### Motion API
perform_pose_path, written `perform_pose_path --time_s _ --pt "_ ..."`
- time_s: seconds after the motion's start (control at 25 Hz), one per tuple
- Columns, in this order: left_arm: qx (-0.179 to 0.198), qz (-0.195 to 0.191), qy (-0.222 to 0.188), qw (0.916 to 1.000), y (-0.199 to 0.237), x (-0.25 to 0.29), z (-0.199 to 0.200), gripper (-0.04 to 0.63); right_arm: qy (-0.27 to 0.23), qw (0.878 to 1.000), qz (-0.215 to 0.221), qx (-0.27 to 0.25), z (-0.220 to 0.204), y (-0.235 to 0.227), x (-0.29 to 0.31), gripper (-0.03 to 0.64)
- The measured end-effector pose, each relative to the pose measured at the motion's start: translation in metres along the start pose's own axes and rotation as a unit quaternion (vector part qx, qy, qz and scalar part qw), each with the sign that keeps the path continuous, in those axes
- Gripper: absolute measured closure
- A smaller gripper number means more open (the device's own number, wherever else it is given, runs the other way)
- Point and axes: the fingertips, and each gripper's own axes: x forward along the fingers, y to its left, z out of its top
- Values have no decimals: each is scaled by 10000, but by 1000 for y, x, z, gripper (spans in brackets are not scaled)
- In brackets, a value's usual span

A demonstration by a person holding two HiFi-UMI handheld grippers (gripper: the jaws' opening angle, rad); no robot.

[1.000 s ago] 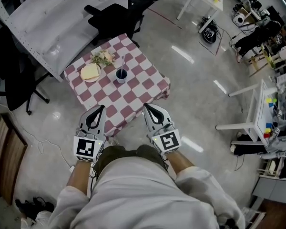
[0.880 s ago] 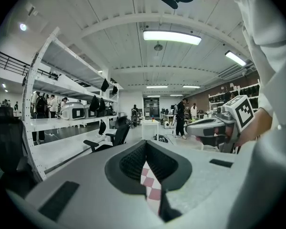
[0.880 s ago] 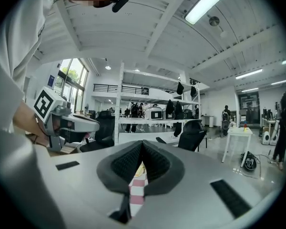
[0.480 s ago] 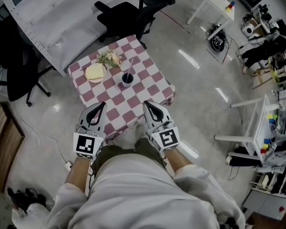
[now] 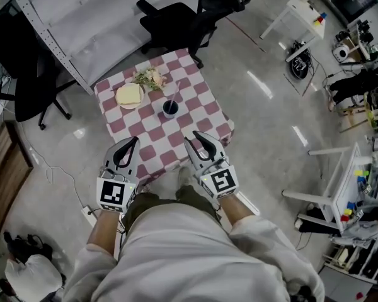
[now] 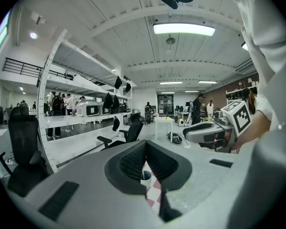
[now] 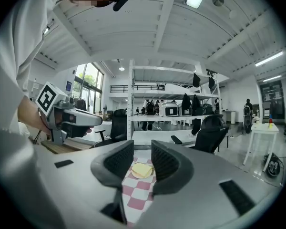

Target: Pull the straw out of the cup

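Head view: straw stands in cup; cup near middle of checked table, well ahead of both grippers.
Straw: thin, likely light, bendy and a bit slick. Best pinched on the part above the rim and drawn straight up. Hard squeeze could flatten it.
Cup: small, probably light. Could tip or lift with the straw, so worth steadying by the wall.
Left gripper: fingers closed tip to tip, nothing held; cup visible far beyond.
Right gripper: fingers parted and opening, nothing between them; only table far beyond.
Around: plate with bread beside cup, flowers behind. Both apart from cup, close enough to brush.
In the way: nothing between grippers and cup. Chairs beyond the table's far side.
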Motion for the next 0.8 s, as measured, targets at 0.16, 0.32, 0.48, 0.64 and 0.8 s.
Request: perform_pose_path --time_s 0.16,0.32,0.48,0.64,0.8 --pt "-18 106 48 9999 -1 5 0 592 3 9999 137 38 -3 -8 0 450" --pt "-45 197 67 9998 -2 11 -1 592 -28 9997 245 54 -4 -14 1 398" --pt "-62 242 95 9996 -4 16 -1 592 17 9995 316 53 -8 -19 2 397" --pt "-49 292 122 9995 -6 20 -1 592 80 9994 338 33 -18 -25 7 400" --pt "-55 363 213 9991 -3 22 -4 592 143 9993 347 40 -31 -35 18 407"
